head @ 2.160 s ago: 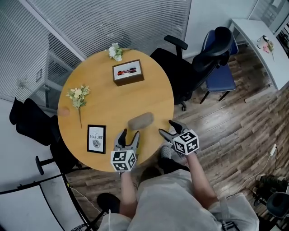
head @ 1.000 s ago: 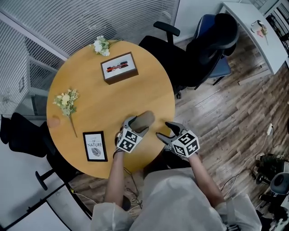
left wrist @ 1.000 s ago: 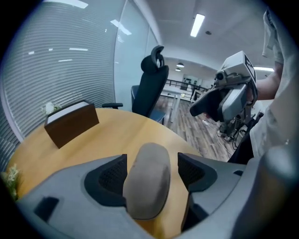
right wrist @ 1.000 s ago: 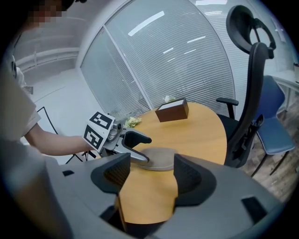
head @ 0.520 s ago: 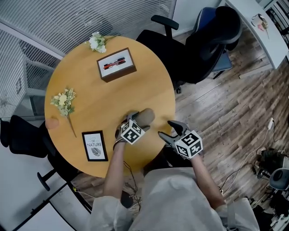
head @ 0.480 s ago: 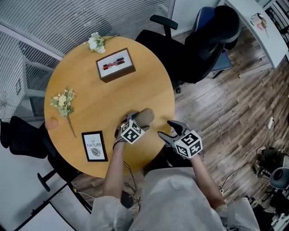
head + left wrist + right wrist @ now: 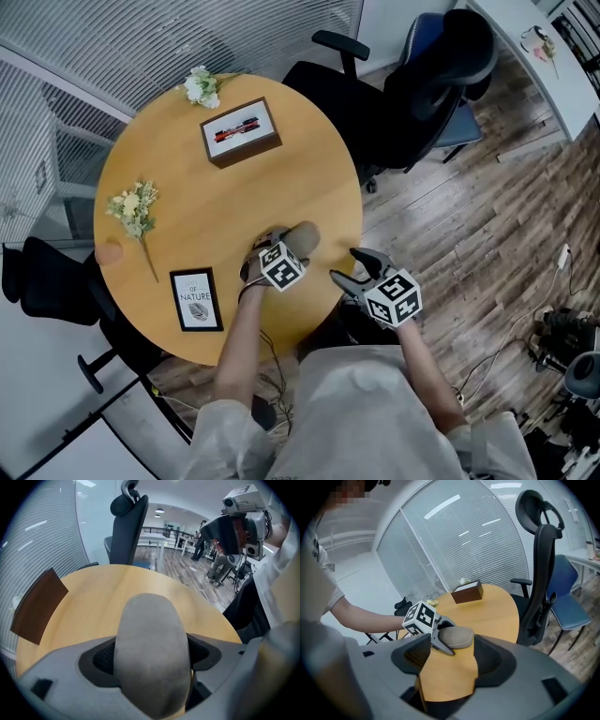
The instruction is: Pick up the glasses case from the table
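Observation:
The grey oval glasses case (image 7: 302,238) lies on the round wooden table (image 7: 234,192), near its front right edge. My left gripper (image 7: 284,246) points steeply down over the case's near end. In the left gripper view the case (image 7: 152,644) fills the gap between the wide-spread jaws, and a dark pad (image 7: 101,658) shows beside it. The case still rests on the table. My right gripper (image 7: 349,265) hovers open at the table's edge, right of the case, with nothing between its fingers. The right gripper view shows the case (image 7: 457,637) and the left gripper (image 7: 440,640) ahead.
A brown box (image 7: 240,131) with pens on top stands at the table's far side. White flowers (image 7: 200,86) and a flower sprig (image 7: 134,208) lie to the left, a framed card (image 7: 195,300) at the front left. A black office chair (image 7: 412,84) stands behind the table.
My left gripper has sunk onto the case and tipped more steeply down, so its jaws now straddle the case. The right gripper has stayed where it was.

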